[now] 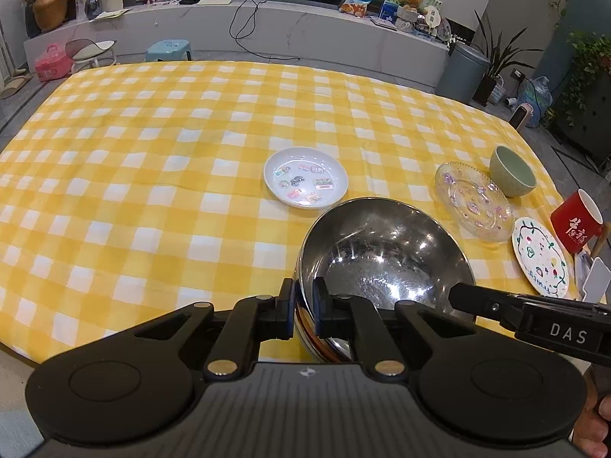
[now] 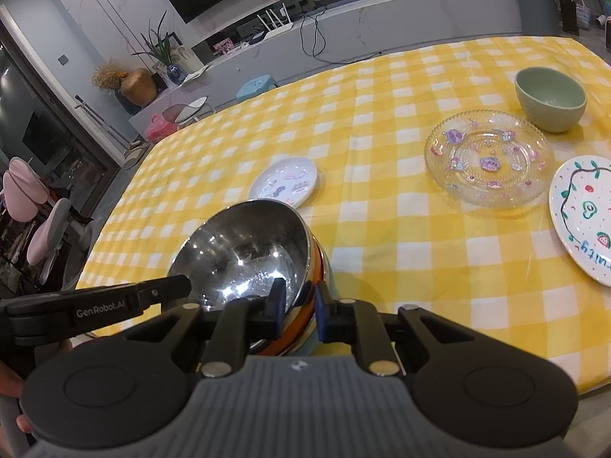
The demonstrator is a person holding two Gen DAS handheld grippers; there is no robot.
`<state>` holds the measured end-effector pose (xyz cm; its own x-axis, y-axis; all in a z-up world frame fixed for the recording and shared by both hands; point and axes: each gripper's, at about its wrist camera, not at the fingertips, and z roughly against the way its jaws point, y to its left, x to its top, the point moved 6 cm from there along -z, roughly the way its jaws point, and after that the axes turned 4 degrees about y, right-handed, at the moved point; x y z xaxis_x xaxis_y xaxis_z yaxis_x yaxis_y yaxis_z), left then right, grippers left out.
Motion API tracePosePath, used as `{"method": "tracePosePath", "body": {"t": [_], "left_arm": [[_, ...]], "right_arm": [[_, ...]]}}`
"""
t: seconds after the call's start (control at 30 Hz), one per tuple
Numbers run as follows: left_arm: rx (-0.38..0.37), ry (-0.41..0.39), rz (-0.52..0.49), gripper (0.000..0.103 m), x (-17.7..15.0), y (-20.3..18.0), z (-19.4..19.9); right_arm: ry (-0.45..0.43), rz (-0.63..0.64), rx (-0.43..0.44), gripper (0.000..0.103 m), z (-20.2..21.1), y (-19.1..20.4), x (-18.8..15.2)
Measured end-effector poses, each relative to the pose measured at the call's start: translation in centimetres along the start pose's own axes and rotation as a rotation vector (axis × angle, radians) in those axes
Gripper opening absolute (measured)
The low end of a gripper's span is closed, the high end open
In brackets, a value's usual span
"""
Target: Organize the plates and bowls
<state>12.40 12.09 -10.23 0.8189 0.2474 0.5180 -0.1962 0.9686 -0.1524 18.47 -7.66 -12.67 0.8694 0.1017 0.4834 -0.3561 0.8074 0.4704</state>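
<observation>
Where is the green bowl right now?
The green bowl stands upright toward the far right of the table in both views, just behind the glass plate and well away from the steel bowl.

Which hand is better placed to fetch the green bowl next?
Right. The green bowl sits far right, beyond the glass plate, on the right gripper's side; the left gripper would have to reach across. Both clamp the steel bowl's rim, so release first.
</observation>
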Motion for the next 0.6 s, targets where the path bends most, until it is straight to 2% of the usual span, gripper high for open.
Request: {"method": "tracePosePath", "body": {"t": [0.2, 0.3, 0.37, 0.43, 0.6], "left_arm": [[-0.011, -0.022, -0.004, 0.014, 0.2, -0.1, 0.3], [-0.014, -0.033, -0.013, 0.022, 0.3, -0.3, 0.4], [-0.007, -0.035, -0.013, 0.03, 0.3, -0.3, 0.4], [-0.001, -0.043, -0.01, 0.047, 0.4, -0.3, 0.4], [0.008, -0.07, -0.012, 0.058, 0.7, -0.2, 0.9]], "right_arm": [[-0.002, -0.01, 0.005, 0.018, 0.2, -0.1, 0.1], [-0.01, -0.002, -0.003, 0.02, 0.4, -0.2, 0.2], [-0.014, -0.002, -0.003, 0.03, 0.5, -0.2, 0.3], [-0.017, -0.002, -0.003, 0.034, 0.7, -0.3, 0.4], [-0.037, 0.003, -0.016, 0.048, 1.2, -0.3, 0.7]]}}
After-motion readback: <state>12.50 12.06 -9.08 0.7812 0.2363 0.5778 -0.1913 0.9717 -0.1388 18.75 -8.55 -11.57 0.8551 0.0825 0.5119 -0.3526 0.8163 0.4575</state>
